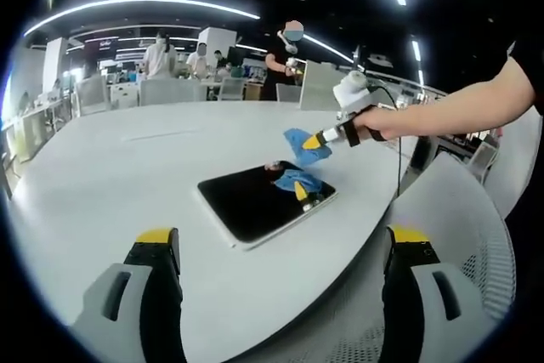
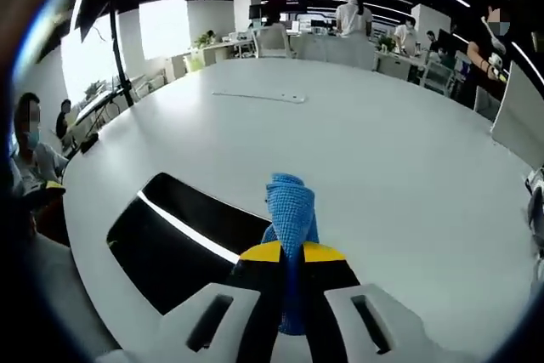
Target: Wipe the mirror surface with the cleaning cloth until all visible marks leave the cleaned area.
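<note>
- Right gripper (image 2: 291,254) grips the blue cleaning cloth (image 2: 290,201) between its yellow-tipped jaws; in the left gripper view the same gripper (image 1: 316,139) hangs above the far edge of the mirror, with the cloth (image 1: 304,147) drooping from its tip and apparently not touching the glass.
- Left gripper (image 1: 280,240) is released, jaws spread wide, holding nothing, and sits on the near side of the mirror, well apart from it.
- Mirror (image 1: 264,199) lies flat on the white table (image 1: 110,176), near the table's edge; in the right gripper view the mirror (image 2: 174,240) is just below and to the left of the cloth.
- Risk, slipping: the mirror appears unsecured, so a hard wipe may push it toward the table edge. Steadying it with the free gripper would likely prevent this.
- Risk, scratching: only a short end of cloth projects past the jaws, so a steep approach may bring the hard tips onto the glass.
- Risk, missed marks: none are discernible on the dark, reflective surface, so coverage is hard to confirm.
- Containers: none are identifiable on the table.
</note>
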